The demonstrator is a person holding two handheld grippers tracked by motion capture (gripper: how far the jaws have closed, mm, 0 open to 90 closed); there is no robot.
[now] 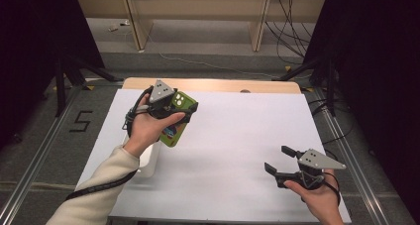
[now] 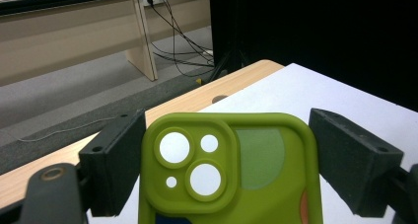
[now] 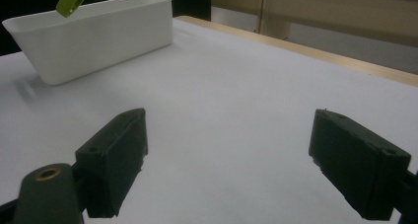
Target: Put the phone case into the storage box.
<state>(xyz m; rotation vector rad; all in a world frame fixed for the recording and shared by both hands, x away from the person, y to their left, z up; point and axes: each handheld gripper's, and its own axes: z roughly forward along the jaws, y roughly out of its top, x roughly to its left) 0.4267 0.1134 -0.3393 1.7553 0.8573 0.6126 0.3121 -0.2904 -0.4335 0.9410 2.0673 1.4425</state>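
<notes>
Count: one phone case, one white tub, two hand-held grippers, one white sheet over the desk

Phone case: olive green, soft-looking, rounded corners. Raised camera block with two large round cut-outs and two small ones, seen in the left gripper view. Paler green patch beside the block; bits of blue and orange print lower down

Left hand-held gripper: jaws pinching the phone case across its width, pads pressed to both long edges. Case held up off the desk at the far left of the sheet, above the white tub; in the right gripper view a green corner shows over the tub's rim

Right hand-held gripper: jaws spread wide, nothing between them, low over bare sheet at the near right, well apart from the case
</notes>
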